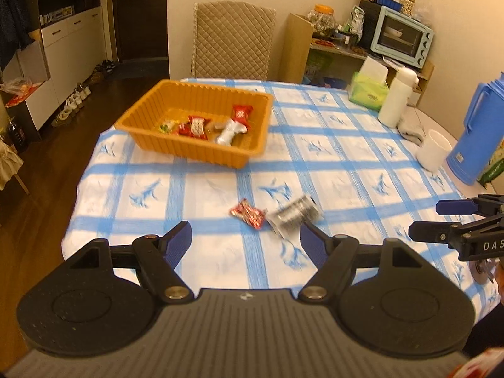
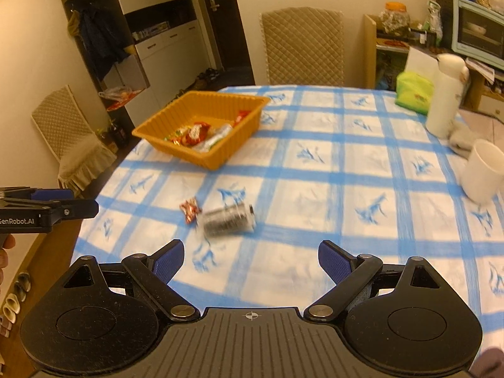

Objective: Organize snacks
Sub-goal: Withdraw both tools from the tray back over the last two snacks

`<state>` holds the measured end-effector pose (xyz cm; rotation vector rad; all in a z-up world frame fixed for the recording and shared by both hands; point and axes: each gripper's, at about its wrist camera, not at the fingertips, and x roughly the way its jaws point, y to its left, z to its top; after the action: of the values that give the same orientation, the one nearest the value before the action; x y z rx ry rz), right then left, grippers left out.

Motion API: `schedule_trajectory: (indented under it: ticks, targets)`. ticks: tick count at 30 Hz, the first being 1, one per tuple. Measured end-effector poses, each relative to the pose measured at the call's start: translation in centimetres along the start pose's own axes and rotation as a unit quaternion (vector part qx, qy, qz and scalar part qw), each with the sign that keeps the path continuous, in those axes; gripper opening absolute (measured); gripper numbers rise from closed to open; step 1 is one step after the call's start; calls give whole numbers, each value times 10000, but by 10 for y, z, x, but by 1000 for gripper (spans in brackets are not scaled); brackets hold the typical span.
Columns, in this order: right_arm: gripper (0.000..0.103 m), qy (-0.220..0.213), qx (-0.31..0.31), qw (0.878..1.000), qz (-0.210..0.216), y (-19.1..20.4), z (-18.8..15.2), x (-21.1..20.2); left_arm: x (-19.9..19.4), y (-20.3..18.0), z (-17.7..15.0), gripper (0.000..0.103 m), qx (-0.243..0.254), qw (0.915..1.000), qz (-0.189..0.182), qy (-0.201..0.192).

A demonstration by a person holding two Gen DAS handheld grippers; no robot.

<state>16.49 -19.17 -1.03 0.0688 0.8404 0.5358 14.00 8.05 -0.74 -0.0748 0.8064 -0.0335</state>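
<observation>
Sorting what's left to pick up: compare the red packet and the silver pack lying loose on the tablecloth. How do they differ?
The red packet is small, flat and crinkled; the silver pack is clearly bigger and bulkier, roughly cylindrical. The red packet lies left of the silver pack, and the silver pack looks more blurred. Both lie side by side on the tablecloth, outside the orange basket, near the table's close edge.

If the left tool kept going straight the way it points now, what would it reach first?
Probably the red snack packet, just ahead between the open left tool fingers; the silver packet lies beside it. Depth is unclear.
</observation>
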Motion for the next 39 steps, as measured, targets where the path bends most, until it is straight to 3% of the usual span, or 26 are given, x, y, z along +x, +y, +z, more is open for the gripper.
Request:
schedule_trajectory:
  ticks: [19,39]
  targets:
    - [92,576,25,9980,-256,-20,-62,-15,3,-42,-53,74,66,9987,-138,481]
    - [92,928,-80,9953,-261,-13,-70,2,12,-54,-67,74,147,9972,-222,703]
